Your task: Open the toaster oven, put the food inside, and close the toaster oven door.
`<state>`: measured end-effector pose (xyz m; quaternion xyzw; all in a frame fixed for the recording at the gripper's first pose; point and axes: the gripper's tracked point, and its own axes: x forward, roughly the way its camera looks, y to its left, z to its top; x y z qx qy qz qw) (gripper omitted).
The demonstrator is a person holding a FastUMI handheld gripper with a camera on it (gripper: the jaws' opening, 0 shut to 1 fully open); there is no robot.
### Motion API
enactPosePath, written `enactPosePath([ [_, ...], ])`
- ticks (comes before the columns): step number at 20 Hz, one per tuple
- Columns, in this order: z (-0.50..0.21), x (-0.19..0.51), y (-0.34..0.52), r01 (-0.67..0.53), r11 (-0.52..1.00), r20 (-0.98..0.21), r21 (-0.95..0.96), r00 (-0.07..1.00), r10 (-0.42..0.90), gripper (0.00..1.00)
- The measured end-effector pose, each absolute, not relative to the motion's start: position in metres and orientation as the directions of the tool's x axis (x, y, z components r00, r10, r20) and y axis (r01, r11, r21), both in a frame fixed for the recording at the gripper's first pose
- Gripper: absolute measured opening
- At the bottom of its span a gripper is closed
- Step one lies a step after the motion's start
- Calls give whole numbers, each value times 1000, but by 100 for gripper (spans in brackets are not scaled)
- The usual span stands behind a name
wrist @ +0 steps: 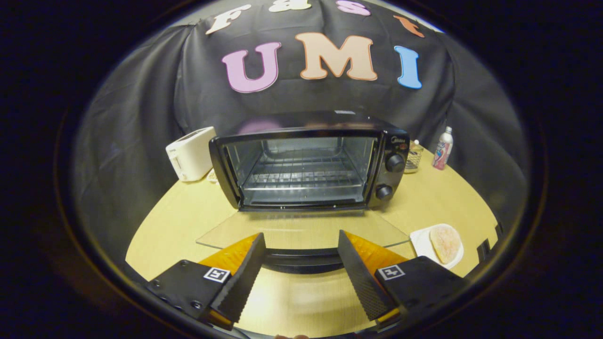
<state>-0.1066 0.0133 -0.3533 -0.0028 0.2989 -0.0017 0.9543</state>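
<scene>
Oven door down, food next
My gripper hung spread over the toaster oven door handle; I judged a level approach toward the food on its plate at my right best

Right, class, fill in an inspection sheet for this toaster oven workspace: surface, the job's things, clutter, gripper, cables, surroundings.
Surface: light wooden table, bare near the fingers.
Job's things: toaster oven with its glass door folded down flat, wire rack inside bare; food on a white plate, right of the door.
Clutter: white toaster left of the oven; bottle and small wire basket to its right.
Gripper: gripper open, fingers either side of the door handle, gripping nothing.
Cables: nothing seen.
Surroundings: black cloth wall.
</scene>
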Motion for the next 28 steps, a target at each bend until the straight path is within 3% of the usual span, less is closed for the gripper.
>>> enactPosePath([
  [9,-407,-115,11,4,999,-682,-35,731,-27,98],
  [17,-393,-112,-16,30,996,-688,-84,721,-79,98],
  [22,-362,-108,-86,161,973,-650,-165,725,-230,98],
  [28,-360,-107,-172,318,923,-662,-217,646,-379,98],
])
